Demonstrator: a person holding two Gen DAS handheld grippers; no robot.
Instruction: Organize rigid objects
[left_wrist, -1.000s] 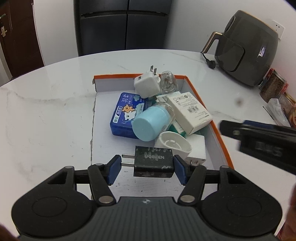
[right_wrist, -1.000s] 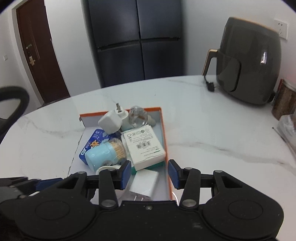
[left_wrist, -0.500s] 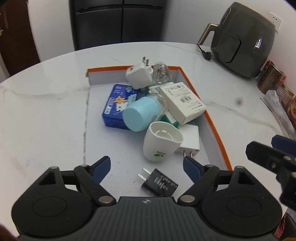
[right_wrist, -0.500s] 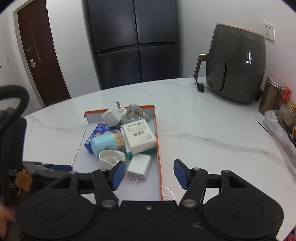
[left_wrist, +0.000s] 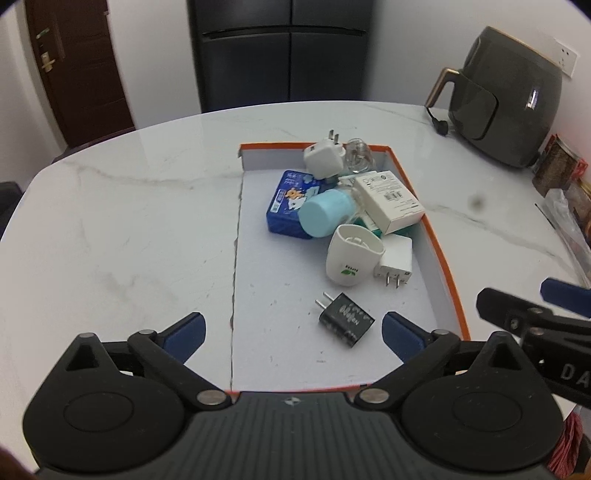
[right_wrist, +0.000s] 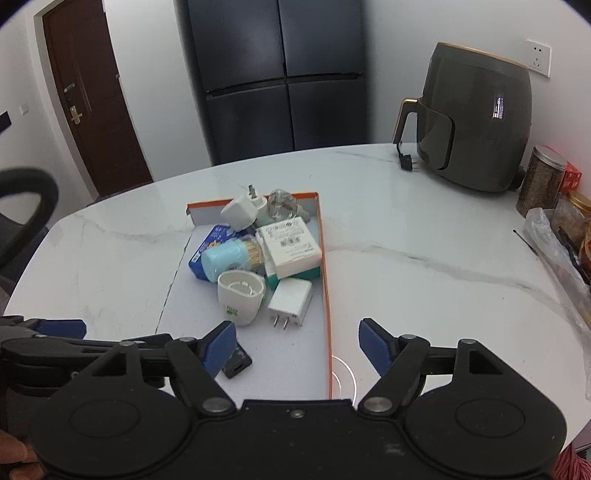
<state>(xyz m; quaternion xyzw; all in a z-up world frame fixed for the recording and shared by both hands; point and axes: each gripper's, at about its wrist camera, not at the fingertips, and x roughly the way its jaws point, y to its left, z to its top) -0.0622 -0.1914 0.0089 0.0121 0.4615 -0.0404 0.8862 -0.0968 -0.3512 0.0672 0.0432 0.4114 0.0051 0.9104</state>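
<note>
While both tools hang over the near end of the orange-rimmed box (left_wrist: 448, 273), the black charger (left_wrist: 345, 319) lies loose on the box's pale floor, between the spread blue pads of the left hand-held gripper (left_wrist: 291, 330) and touching neither of them. Those jaws have just been opening and now stand as wide as they go, with nothing pressed between them, which suggests the charger is deliberately left here, in the bare near part of the box, apart from the heap further back. Its long axis runs on a slant across the floor, its two prongs aimed up and to the left in the left wrist view, toward the white cup-shaped plug-in (left_wrist: 352, 256) just beyond it. Beside that cup a white adapter (left_wrist: 395, 260) lies flat, prongs toward the camera; behind them a pale blue toothpick jar (left_wrist: 325, 214) rests on its side against a blue tin (left_wrist: 286, 206) and a white carton (left_wrist: 391, 201). The right hand-held gripper (right_wrist: 297, 343) has also just been opening; its jaws are well apart and empty, straddling the box's right wall, one pad over the marble desk (right_wrist: 424, 258). Everything rigid in view appears gathered inside the box.
</note>
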